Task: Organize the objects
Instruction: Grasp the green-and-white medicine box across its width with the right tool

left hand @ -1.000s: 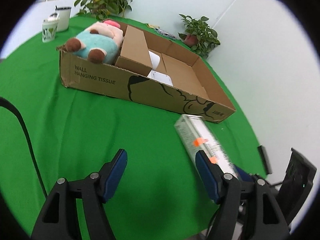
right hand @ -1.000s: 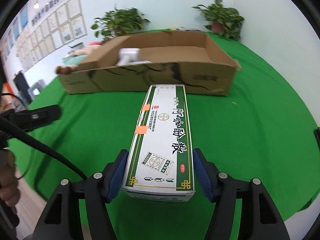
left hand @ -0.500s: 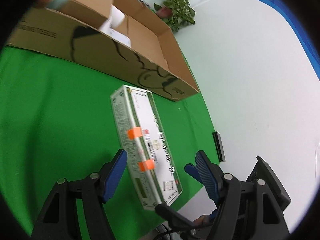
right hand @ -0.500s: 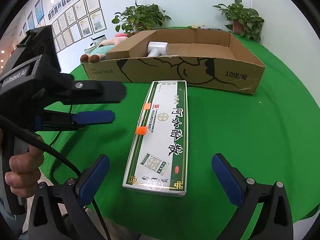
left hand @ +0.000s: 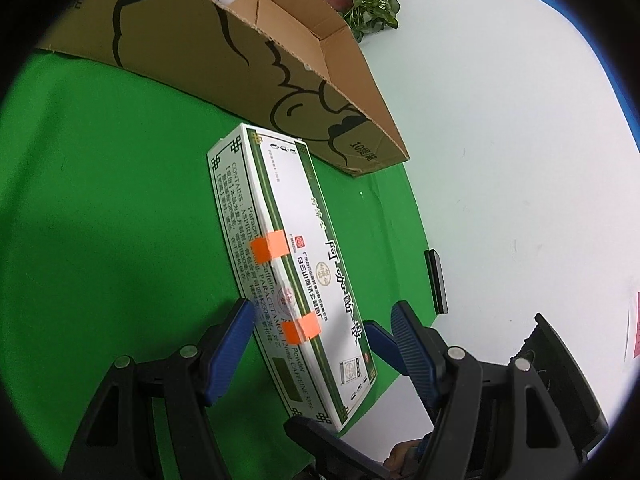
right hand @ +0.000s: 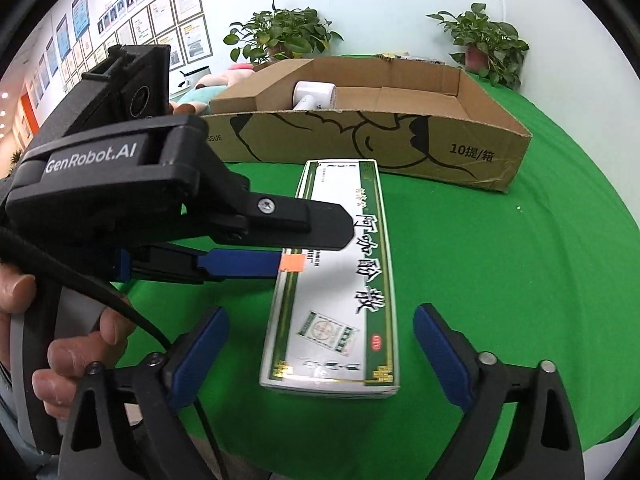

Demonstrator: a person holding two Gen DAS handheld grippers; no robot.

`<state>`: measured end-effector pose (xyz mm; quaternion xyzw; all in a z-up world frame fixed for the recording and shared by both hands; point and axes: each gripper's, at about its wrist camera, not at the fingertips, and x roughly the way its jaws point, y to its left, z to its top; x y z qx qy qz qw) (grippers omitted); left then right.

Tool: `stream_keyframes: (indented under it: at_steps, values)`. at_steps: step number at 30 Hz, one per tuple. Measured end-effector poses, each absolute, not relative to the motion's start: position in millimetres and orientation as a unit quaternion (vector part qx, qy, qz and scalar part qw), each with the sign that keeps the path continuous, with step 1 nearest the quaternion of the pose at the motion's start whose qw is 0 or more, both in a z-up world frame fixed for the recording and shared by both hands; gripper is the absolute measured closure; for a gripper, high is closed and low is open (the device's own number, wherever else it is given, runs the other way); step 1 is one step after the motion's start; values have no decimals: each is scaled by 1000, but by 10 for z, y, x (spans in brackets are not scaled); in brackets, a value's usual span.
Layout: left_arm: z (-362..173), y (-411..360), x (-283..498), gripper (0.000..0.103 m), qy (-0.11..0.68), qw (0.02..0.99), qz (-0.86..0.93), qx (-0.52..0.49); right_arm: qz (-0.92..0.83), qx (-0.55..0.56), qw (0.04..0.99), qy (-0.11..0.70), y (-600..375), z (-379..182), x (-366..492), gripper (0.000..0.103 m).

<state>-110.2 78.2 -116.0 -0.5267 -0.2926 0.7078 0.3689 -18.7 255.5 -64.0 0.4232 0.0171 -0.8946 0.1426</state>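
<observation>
A long white-and-green medicine box (left hand: 296,280) (right hand: 344,280) with two orange tape tabs lies flat on the green table (left hand: 100,200), one end near the cardboard tray. My left gripper (left hand: 320,312) (right hand: 314,245) reaches in from the left and straddles the box, open, with its blue pads (left hand: 232,344) just off the sides. My right gripper (right hand: 320,316) stands around the box's near end. Its jaws are closing, with clear gaps on both sides of the box.
The wide cardboard tray (right hand: 400,148) (left hand: 240,40) lies behind the box and holds a white object (right hand: 314,94). A plush toy (right hand: 208,88) shows behind its left end. Potted plants (right hand: 484,40) stand at the back. A hand (right hand: 80,352) grips the left tool. The table edge runs close on the right.
My right gripper let go of the medicine box, which now lies on the table, and its jaws spread wide. My left gripper swung over and down until it straddles the box.
</observation>
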Motion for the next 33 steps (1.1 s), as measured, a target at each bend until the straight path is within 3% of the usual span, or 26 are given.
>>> stream_keyframes:
  at_steps: [4, 5, 23, 30, 33]
  values:
    - [-1169, 818, -1071, 33, -288, 366, 712, -525, -898, 418, 137, 21, 2541, -622, -166, 30]
    - [-1173, 820, -1071, 33, -291, 366, 711, -525, -898, 419, 134, 21, 2546, -619, -170, 38]
    - [-1224, 891, -1092, 33, -306, 371, 698, -530, -881, 436, 161, -85, 2780, -620, -216, 41]
    - [-1224, 875, -1094, 33, -304, 371, 698, -531, -877, 441, 172, -80, 2755, -604, -183, 40]
    - [-1223, 887, -1085, 42, -299, 369, 701, -532, -877, 442, 173, -73, 2733, -598, -178, 39]
